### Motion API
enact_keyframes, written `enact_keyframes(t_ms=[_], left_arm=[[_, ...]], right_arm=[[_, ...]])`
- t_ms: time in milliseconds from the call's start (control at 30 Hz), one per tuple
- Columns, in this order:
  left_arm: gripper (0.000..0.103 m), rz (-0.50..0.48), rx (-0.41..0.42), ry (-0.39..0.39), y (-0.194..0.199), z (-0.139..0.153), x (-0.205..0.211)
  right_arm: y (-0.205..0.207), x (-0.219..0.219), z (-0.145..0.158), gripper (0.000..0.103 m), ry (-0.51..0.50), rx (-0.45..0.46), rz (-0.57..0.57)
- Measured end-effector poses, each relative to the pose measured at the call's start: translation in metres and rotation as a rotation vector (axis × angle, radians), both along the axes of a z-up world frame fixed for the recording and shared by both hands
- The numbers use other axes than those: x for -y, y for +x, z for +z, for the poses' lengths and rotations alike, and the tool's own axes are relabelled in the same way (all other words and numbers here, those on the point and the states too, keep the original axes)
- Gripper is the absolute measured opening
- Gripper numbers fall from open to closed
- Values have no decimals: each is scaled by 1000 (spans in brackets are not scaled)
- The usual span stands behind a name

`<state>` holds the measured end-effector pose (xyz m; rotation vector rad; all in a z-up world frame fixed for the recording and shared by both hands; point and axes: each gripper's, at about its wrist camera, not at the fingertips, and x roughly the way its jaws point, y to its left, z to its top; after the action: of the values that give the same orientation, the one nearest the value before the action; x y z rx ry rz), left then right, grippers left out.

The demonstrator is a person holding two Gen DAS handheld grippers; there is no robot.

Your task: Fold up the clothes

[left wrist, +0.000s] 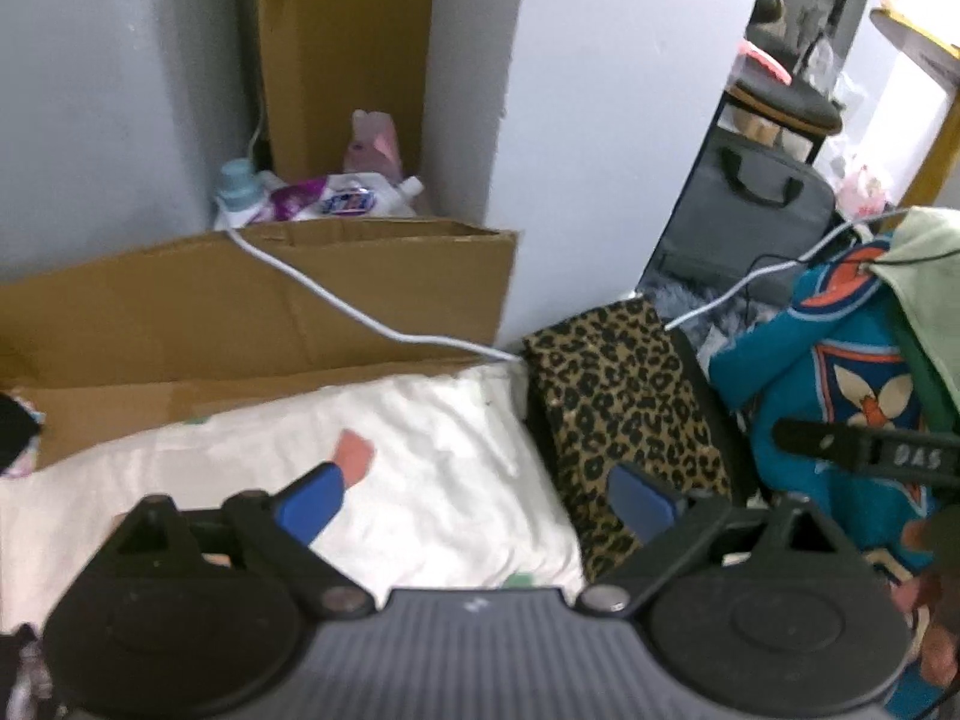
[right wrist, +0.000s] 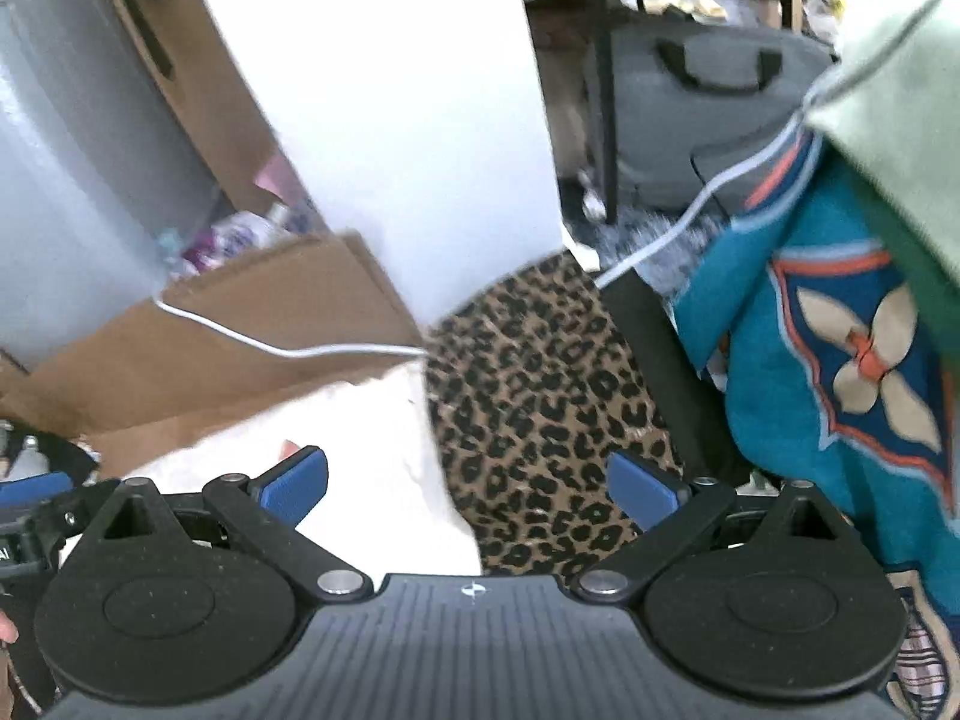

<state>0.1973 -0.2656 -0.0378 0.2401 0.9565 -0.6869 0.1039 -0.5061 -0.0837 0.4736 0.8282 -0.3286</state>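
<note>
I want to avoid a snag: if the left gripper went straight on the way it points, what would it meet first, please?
Most likely the white pillow: the open, empty left gripper points down at its right part, near the leopard-print cloth. Depth is unclear.

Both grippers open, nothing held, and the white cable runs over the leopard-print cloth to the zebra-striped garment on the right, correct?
One slip: the right-hand garment is teal with an orange-edged flower emblem, not zebra-striped; the right wrist view shows it. Both grippers stand open, empty.
</note>
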Motion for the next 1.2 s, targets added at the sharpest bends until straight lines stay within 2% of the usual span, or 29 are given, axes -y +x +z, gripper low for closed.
enact_keyframes(t_ms=[100, 200, 533, 667, 767, 900, 1067, 1200], left_arm=[[97, 74, 8, 1, -2, 30, -22], [98, 107, 22, 10, -10, 55, -37], [99, 129, 36, -4, -55, 115, -78], [102, 181, 58, -31, -67, 148, -101], [102, 175, 70, -33, -78, 164, -116], [102, 205, 79, -37, -96, 176, -137], [102, 242, 91, -38, -119, 187, -161], [102, 268, 86, -35, -134, 189, -177]], right_arm=[[-10, -9, 30, 102, 27, 20, -8], [-19, -27, 62, 102, 16, 30, 26], [-47, -74, 126, 102, 32, 10, 41], [-62, -91, 158, 102, 35, 41, 52], [-73, -108, 181, 102, 34, 63, 70], [-87, -129, 200, 102, 5, 73, 100], [-112, -152, 213, 102, 6, 78, 121], [-130, -173, 220, 102, -41, 71, 140]])
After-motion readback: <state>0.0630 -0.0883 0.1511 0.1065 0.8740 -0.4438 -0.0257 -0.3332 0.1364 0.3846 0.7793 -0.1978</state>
